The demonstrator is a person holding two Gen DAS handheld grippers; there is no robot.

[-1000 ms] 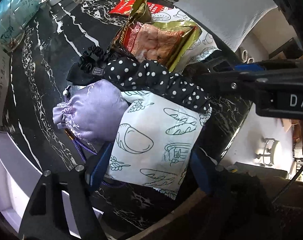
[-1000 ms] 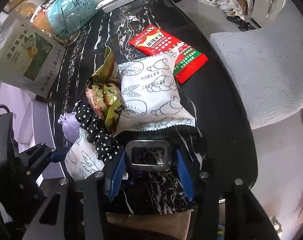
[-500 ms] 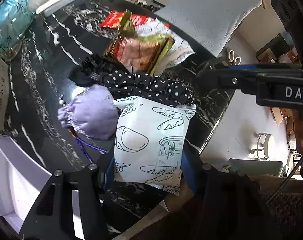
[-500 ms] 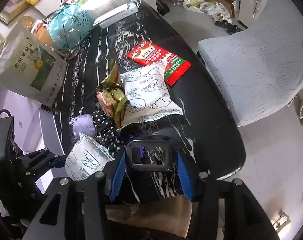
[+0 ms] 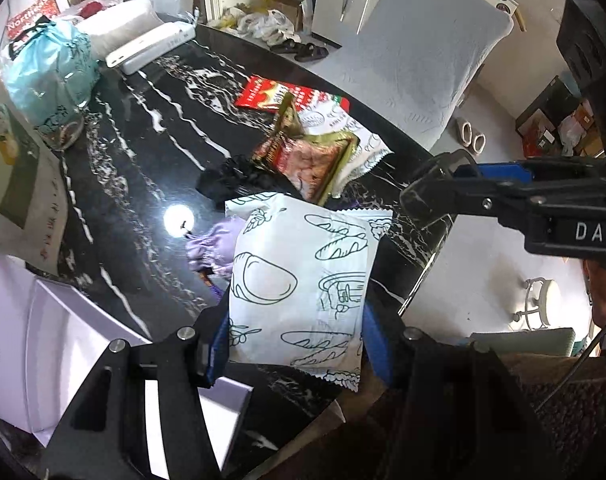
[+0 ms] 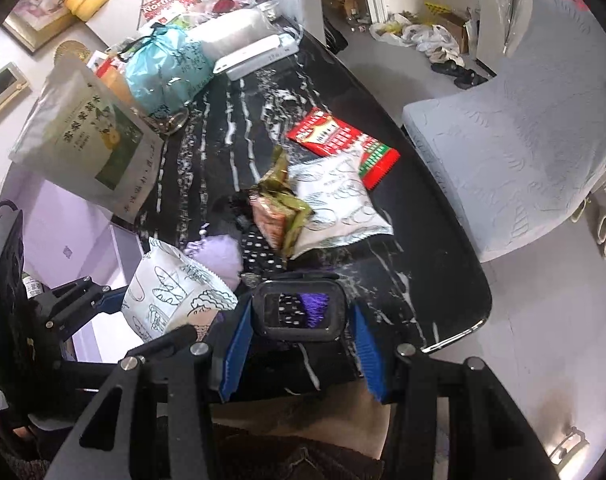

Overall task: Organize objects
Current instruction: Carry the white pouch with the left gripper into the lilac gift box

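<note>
Left gripper (image 5: 295, 344): jaws part closed, clamping white bread-print packet (image 5: 299, 276), raised above black marble table (image 5: 143, 168) near its front edge. Right gripper (image 6: 299, 344): clamping small black clear-windowed case (image 6: 299, 312) over same edge. Bare tabletop lies left of snack pile (image 6: 299, 204).

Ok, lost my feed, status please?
Left gripper shut on white bread packet. Right gripper shut on black clear-windowed case. Both clear of the table.
</note>
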